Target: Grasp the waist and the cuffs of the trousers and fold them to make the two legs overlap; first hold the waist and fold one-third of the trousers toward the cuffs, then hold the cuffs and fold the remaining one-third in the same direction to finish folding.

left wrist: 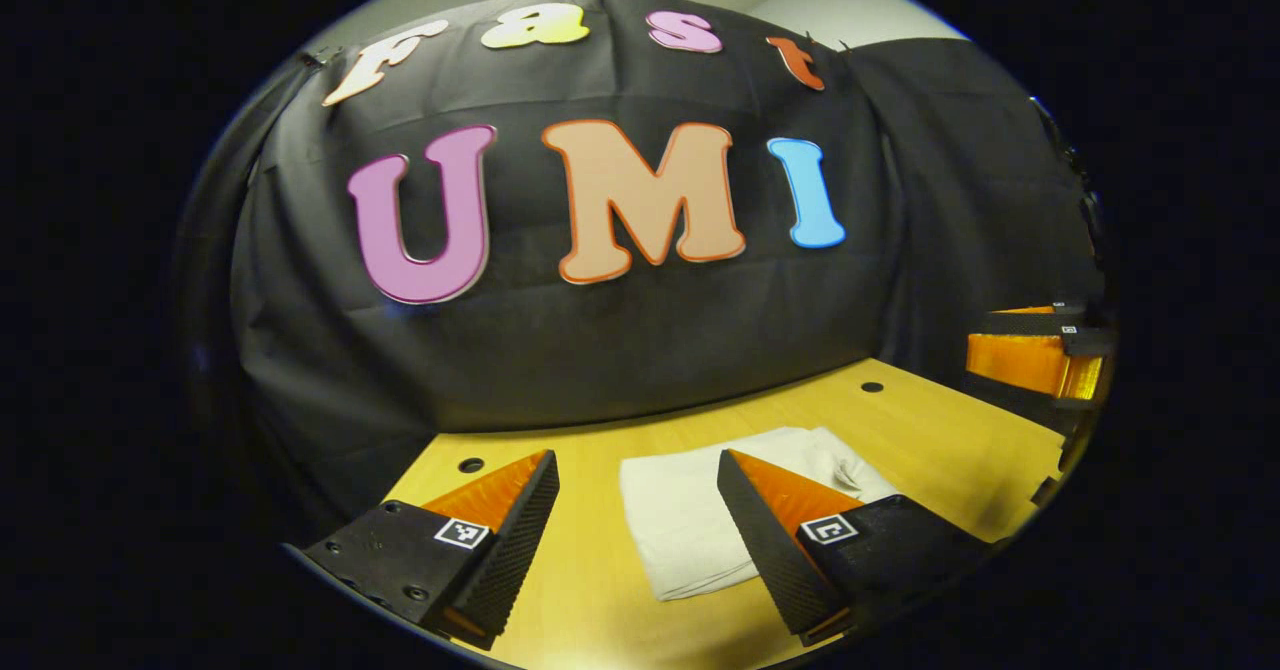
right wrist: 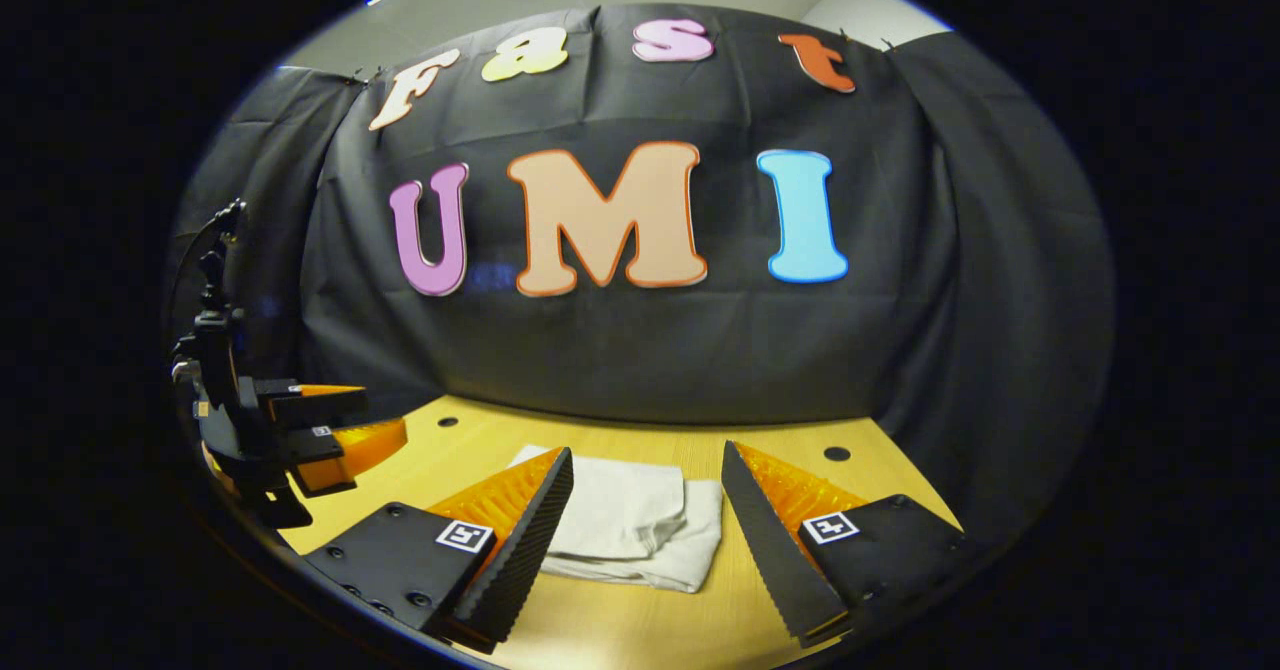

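So the trousers (left wrist: 700,520) are sitting folded into a compact white bundle on the wooden table (left wrist: 930,430), which I'll use as the reference.

Going left to right in the left gripper view: the left gripper (left wrist: 640,530) hangs just above the bundle's left side, fingers spread wide apart, nothing between them. The right gripper (left wrist: 1040,360) is up and off to the right of the bundle.

In the right gripper view, the left gripper (right wrist: 340,425) is well left of the trousers (right wrist: 630,520). The right gripper (right wrist: 650,540) hovers over the bundle, fingers wide apart, gripping nothing.
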`<state>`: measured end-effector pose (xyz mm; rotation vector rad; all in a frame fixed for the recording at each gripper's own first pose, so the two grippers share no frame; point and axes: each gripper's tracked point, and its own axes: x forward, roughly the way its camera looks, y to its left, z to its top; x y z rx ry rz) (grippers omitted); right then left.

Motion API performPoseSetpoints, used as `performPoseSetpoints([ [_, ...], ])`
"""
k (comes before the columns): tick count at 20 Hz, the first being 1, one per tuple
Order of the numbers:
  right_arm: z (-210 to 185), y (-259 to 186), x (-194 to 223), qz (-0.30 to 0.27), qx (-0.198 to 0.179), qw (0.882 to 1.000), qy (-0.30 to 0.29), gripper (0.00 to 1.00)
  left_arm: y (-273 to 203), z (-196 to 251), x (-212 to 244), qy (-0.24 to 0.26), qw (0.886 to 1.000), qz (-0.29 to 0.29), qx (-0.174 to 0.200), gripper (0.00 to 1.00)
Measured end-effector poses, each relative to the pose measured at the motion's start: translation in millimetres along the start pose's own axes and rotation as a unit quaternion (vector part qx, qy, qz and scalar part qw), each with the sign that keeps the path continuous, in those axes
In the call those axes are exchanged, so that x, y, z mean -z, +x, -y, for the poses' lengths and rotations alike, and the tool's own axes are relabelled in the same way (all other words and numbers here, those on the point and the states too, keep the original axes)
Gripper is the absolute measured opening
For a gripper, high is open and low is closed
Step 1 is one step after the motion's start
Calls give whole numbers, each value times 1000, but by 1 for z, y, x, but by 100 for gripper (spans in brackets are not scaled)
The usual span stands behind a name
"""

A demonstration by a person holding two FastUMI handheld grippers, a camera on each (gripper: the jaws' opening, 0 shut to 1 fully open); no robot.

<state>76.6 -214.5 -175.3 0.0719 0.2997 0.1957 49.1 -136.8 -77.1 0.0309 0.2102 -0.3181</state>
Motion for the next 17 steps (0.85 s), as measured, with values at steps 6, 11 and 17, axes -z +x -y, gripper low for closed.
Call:
performPoseSetpoints([
  [6,-9,-7,-18,33,9,999,-21,98,-30,-22,-11,-6,999,22,-37,96],
  [11,-18,-8,-19,34,-28,999,-20,97,-39,-15,-27,-23,996,40,-75,96],
  [17,-6,-2,-43,83,-31,996,-18,98,-38,10,-49,-47,994,57,-83,96],
])
